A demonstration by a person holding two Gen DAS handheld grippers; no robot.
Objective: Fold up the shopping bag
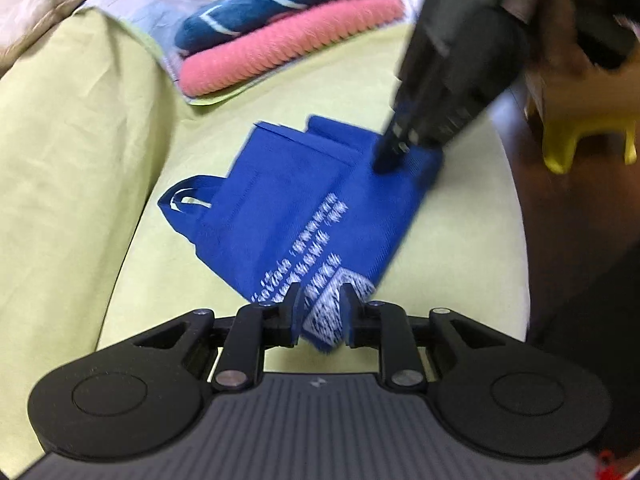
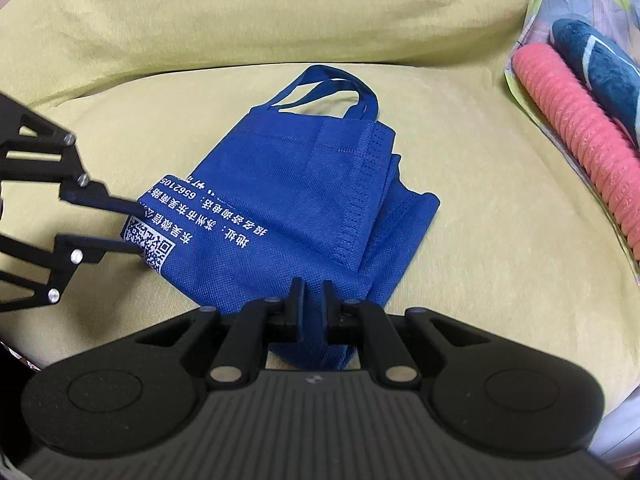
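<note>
A home living room: a yellow-green sofa (image 2: 280, 20) with folded pink and blue towels (image 1: 288, 40) stacked at its far side.

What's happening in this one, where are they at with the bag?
A person with a handheld gripper in each hand is folding a blue shopping bag on a yellow-green cushion. The bag is already folded over, handles at the far end. The right gripper is shut on a near corner. The left gripper has its jaws parted around the corner with the printed code, not pressing on it. Folded towels lie to one side.
</note>
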